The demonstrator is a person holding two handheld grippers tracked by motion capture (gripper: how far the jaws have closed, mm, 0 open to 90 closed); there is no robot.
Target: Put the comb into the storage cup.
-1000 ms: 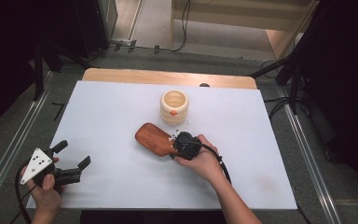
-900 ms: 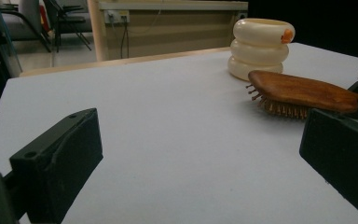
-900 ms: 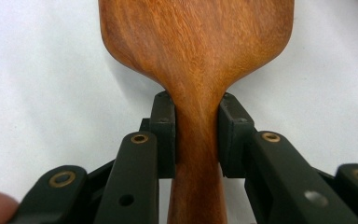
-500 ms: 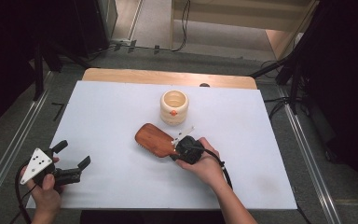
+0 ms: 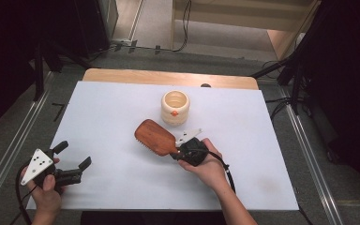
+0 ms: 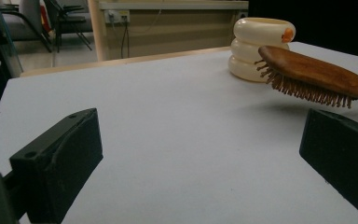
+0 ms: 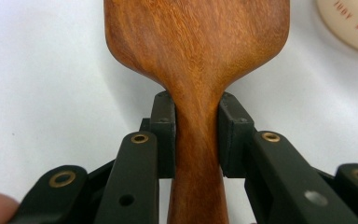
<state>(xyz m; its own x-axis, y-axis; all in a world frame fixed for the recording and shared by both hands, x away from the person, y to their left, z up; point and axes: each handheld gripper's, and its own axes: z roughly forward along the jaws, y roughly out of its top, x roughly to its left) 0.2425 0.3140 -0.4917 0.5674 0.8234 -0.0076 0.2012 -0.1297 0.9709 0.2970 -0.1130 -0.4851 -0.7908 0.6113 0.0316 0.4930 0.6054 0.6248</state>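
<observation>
The right tool [image 5: 180, 151] is clamped on the handle of a wooden hairbrush [image 5: 153, 136], one black jaw pressed against each side of the narrow neck just below the wide head. In the right gripper view the brush [image 7: 198, 51] runs straight up from between the jaws, its smooth brown back facing the camera. The person's right hand [image 5: 206, 164] holds that tool near the middle of the white table [image 5: 112, 112], a little toward the near edge.

From the left gripper view the brush [image 6: 314, 74] is lifted clear of the table, bristles pointing down and a soft shadow under it. Its head tilts slightly upward toward a cream, ribbed cup [image 6: 259, 46] that stands just beyond it. In the high view the cup [image 5: 175, 107] sits upright toward the far side of the table, with an orange mark on its side, close to the brush head but not touching it.

The left tool [image 5: 72, 158] rests low at the near left corner of the table, held in the left hand [image 5: 44, 190]. Its jaws stand wide apart with nothing between them, pointing across the table toward the brush.
</observation>
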